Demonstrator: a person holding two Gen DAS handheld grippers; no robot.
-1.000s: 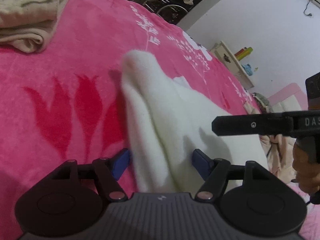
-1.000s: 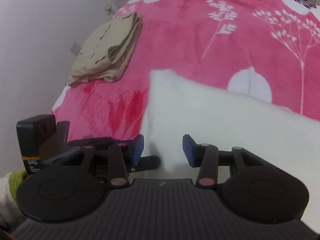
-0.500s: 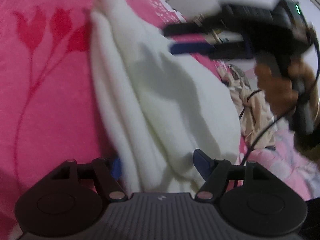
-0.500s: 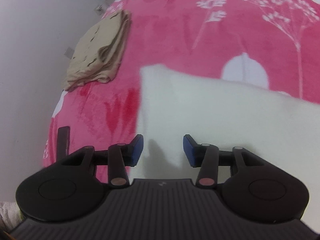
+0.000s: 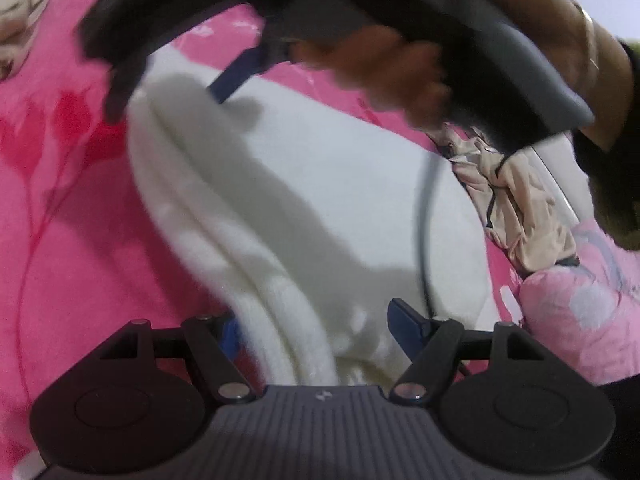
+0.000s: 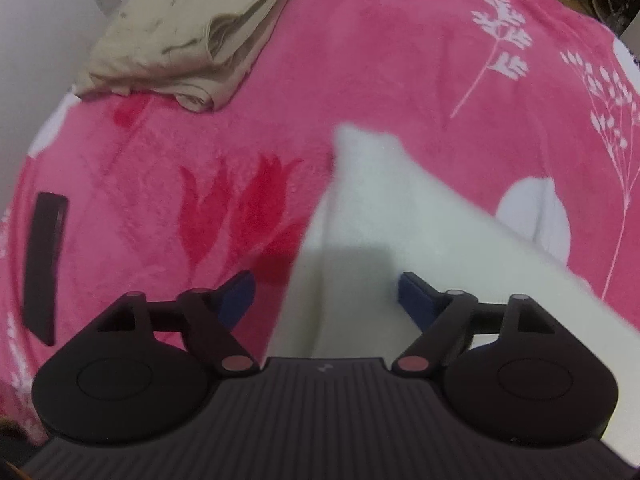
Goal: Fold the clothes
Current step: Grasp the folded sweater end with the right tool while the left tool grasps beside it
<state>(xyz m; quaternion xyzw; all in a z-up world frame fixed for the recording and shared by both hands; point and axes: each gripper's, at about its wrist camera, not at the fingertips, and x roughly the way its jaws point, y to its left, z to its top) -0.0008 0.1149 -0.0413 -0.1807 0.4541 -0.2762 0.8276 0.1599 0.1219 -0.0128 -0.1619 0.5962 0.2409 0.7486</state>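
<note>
a: what's the white garment (image 5: 328,184) like?
b: soft, fleecy, cream-white, lying on the pink bed cover (image 6: 400,60) with long folds running down its near edge. one corner (image 6: 352,136) points toward the folded beige clothes (image 6: 192,36).
a: and those?
b: a neat flat stack on the same cover, well apart from the white piece, near the wall-side edge.

The blanket (image 6: 360,60) is hot pink with white leafy sprigs at upper right, white round blobs, and deeper red tulip shapes at centre left. The fluffy garment (image 6: 400,208) at centre is plain creamy white. Folded clothes (image 6: 192,36) at upper left are beige. Gripper fingertips (image 6: 238,294) are dark blue on black bodies. In the left view, a beige heap (image 5: 520,200) at right, pale pink bedding (image 5: 580,312) below it.
</note>
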